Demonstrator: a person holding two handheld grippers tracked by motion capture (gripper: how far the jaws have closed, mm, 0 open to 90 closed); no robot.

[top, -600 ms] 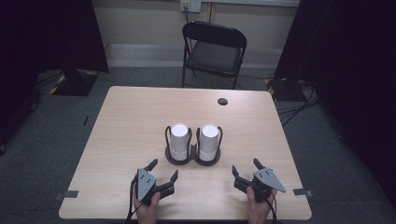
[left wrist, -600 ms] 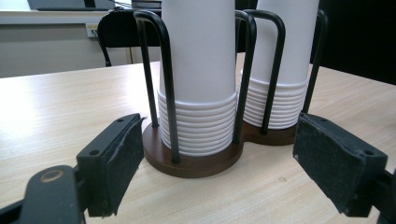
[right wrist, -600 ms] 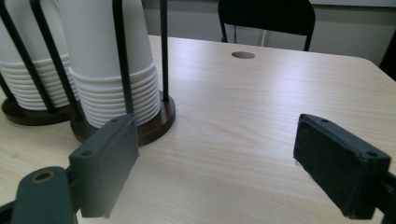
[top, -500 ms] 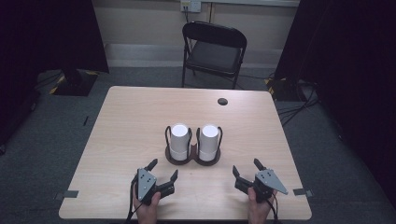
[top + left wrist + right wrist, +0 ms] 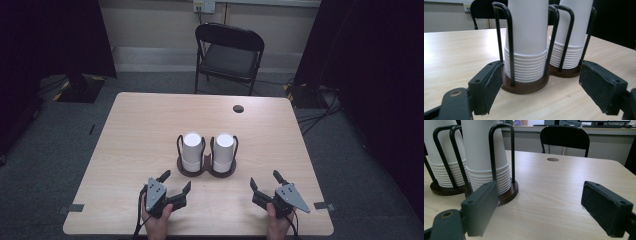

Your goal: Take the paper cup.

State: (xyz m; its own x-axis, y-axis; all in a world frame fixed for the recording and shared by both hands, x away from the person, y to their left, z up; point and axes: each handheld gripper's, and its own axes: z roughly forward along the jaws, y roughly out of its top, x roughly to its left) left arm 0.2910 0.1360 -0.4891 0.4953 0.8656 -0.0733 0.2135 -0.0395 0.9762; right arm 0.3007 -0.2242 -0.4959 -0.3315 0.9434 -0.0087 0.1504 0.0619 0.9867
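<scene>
We see a light wooden table (image 5: 140, 135) with both hands at its near edge. Towards the near left corner, the left hand (image 5: 159, 220) holds the left gripper (image 5: 175, 183), its jaws spread wide with nothing between them, pointing towards the middle of the table. In the left gripper view the two padded jaws frame the cup holder just ahead without touching it.

At the centre of the table stands a dark double cup holder (image 5: 206, 170), a brown figure-eight base with black wire loops rising around each well. The left cup stack (image 5: 192, 150) sits in the left well and the right cup stack (image 5: 224, 151) in the right well, both white, upright and nested upside down, the two stacks just beside each other. In the left gripper view the nearer stack (image 5: 527, 37) shows many rims layered at its bottom.

Towards the near right corner, the right hand (image 5: 276, 225) holds the right gripper (image 5: 264, 180), jaws also wide and holding nothing, with bare tabletop between them in the right gripper view.

Near the far edge, right of centre, we see a round cable hole (image 5: 238, 108). Beyond the far edge stands a black folding chair (image 5: 227, 52) on grey carpet.
</scene>
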